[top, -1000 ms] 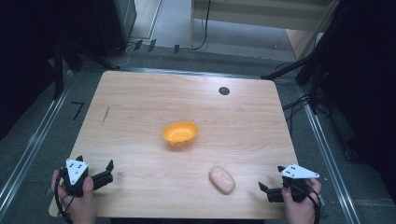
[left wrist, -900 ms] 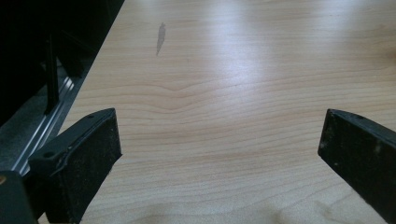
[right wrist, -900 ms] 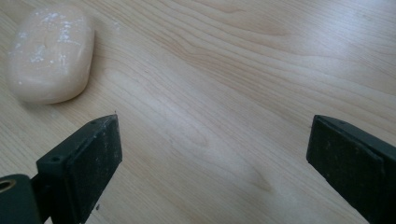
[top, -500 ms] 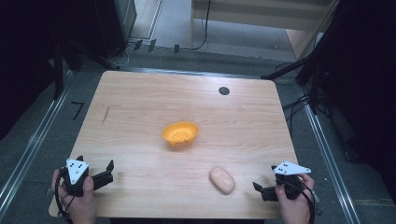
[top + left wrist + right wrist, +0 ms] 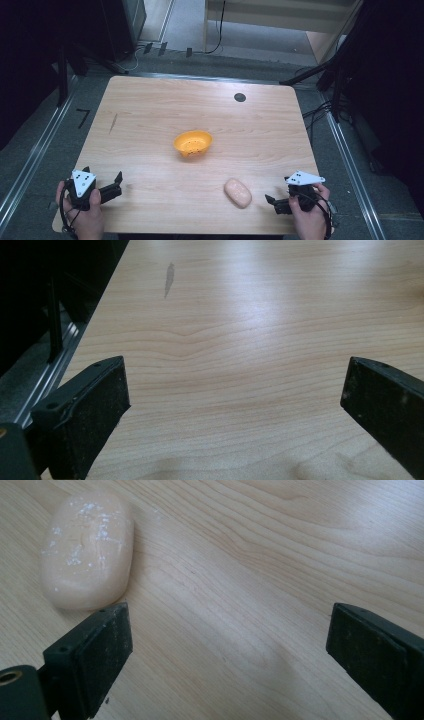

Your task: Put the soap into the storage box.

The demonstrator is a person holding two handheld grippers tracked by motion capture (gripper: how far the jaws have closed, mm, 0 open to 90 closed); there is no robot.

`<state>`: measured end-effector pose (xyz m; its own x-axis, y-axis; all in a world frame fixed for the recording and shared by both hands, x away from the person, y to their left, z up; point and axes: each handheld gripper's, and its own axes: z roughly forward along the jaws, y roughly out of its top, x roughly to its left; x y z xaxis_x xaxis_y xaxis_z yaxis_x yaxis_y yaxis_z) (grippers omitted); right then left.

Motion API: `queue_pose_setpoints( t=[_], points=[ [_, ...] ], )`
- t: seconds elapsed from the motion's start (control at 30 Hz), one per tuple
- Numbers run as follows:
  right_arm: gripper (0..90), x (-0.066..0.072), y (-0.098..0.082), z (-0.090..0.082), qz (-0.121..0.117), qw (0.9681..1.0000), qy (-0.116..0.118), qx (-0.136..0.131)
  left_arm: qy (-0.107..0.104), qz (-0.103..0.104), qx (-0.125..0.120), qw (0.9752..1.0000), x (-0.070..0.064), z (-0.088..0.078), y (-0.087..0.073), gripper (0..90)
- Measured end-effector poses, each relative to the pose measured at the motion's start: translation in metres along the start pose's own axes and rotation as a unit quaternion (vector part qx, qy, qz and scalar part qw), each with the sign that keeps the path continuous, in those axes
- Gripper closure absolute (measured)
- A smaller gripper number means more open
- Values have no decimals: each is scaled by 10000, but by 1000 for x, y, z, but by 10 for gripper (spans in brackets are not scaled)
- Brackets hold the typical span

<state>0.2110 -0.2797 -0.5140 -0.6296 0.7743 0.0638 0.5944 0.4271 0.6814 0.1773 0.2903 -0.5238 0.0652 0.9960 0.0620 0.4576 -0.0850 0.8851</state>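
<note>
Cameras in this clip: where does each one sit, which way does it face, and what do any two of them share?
High view: above the person's table edge, looking forward and down on the wooden table, orange bowl and pale oval lump; both hands, left gripper, right gripper.
Left gripper view: rides the left gripper, facing bare wood between open jaws.
Right gripper view: rides the right gripper, jaws open, lump beside one jaw.
Shared: the lump, in high and right gripper views.

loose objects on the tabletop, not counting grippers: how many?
2. An orange bowl sits near the table's middle. A pale oval lump lies nearer the front edge, just off the open right gripper. Nothing else loose visible on the wood.
</note>
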Motion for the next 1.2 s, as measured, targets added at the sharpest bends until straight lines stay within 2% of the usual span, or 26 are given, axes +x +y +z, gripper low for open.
queue_pose_setpoints(
  t=[1.2],
  points=[
    [60,22,18,18,-160,9992,335,115,-24,24,14,10000,0,0,0,0]
  ],
)
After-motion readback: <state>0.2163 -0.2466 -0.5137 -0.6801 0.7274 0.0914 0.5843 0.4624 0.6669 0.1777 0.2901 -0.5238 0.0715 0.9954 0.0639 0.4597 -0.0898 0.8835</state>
